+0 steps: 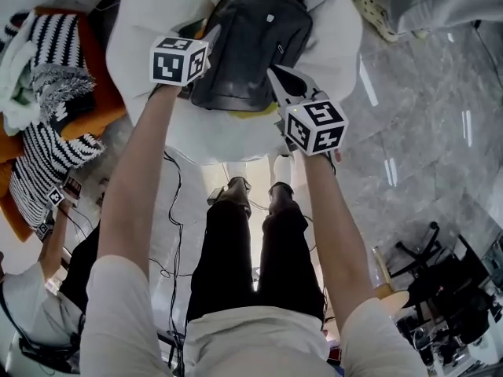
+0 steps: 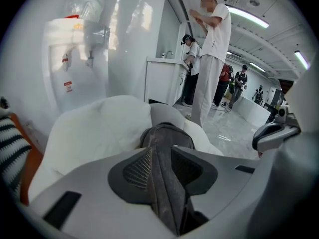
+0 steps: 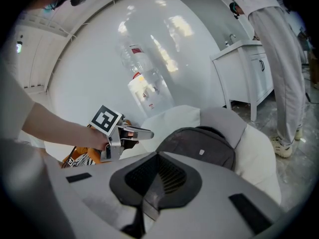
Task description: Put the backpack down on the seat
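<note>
Status: the dark grey fabric backpack appears to rest on the white cushioned seat, at 12 o'clock from me. My left gripper clamps its dark strap. My right gripper pinches a thin grey strap. Remaining, I judge: release both.

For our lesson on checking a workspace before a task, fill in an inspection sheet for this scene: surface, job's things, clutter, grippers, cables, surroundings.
Surface: white cushioned seat, glossy grey floor.
Job's things: dark grey backpack on the seat.
Clutter: striped clothes heaped beside the seat.
Grippers: left gripper shut on a backpack strap; right gripper shut on another.
Cables: black cables on the floor.
Surroundings: water dispenser, white cabinet, people standing.
</note>
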Action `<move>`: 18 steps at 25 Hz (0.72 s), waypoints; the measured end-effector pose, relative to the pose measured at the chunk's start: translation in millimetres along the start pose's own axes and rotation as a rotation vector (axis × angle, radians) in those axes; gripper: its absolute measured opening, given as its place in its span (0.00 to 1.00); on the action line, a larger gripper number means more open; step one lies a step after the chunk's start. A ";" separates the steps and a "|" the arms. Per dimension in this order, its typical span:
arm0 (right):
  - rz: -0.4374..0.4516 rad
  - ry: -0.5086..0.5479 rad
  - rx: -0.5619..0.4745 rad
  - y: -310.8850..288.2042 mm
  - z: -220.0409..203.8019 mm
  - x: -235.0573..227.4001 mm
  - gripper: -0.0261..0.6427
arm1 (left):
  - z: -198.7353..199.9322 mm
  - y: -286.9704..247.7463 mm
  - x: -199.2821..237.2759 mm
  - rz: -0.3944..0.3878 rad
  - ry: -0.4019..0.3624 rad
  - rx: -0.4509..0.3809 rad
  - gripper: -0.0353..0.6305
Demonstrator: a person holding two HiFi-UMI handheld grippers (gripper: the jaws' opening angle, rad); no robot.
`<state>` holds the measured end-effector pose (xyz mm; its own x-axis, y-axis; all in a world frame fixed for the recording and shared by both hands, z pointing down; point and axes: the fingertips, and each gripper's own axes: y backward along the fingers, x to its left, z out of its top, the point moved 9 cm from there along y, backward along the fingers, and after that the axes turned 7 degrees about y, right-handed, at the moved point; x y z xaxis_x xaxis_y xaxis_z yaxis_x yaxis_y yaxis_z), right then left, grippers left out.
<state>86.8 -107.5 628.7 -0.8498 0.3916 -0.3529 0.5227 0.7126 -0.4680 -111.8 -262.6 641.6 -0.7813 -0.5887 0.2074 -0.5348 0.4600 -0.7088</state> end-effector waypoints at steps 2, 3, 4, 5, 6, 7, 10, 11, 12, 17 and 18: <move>-0.002 -0.008 -0.005 12.0 9.2 3.1 0.07 | 1.3 17.0 -8.2 0.001 0.011 0.001 0.24; -0.003 -0.012 -0.007 17.1 13.7 3.8 0.07 | 2.4 24.7 -11.4 0.005 0.023 -0.001 0.22; -0.005 -0.015 -0.010 22.0 18.4 4.1 0.07 | 3.9 31.7 -14.7 0.009 0.035 -0.003 0.20; -0.007 -0.016 -0.012 27.0 23.0 4.5 0.07 | 5.5 38.5 -18.8 0.012 0.045 -0.006 0.18; -0.008 -0.014 -0.012 32.3 27.4 5.5 0.07 | 7.0 45.6 -23.9 0.013 0.052 -0.008 0.16; -0.007 -0.009 -0.010 37.8 31.7 7.2 0.07 | 8.4 53.3 -29.6 0.012 0.056 -0.011 0.14; -0.005 0.002 -0.004 54.8 43.9 14.4 0.07 | 12.7 77.8 -45.6 0.007 0.064 -0.017 0.12; -0.006 0.002 -0.004 60.3 47.5 17.0 0.07 | 13.9 85.9 -49.7 0.007 0.069 -0.020 0.11; -0.008 0.002 -0.004 65.6 50.8 19.5 0.07 | 15.0 93.8 -53.3 0.008 0.078 -0.025 0.10; -0.004 0.011 0.002 90.1 64.7 32.6 0.07 | 20.8 130.2 -69.7 0.004 0.140 -0.059 0.08; -0.002 0.013 0.004 95.0 66.7 35.7 0.07 | 21.7 137.5 -72.4 0.003 0.155 -0.066 0.08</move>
<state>110.6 -64.7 517.6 -0.8517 0.3979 -0.3410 0.5211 0.7111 -0.4719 -121.7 -171.2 514.5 -0.8202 -0.4801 0.3110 -0.5488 0.5071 -0.6646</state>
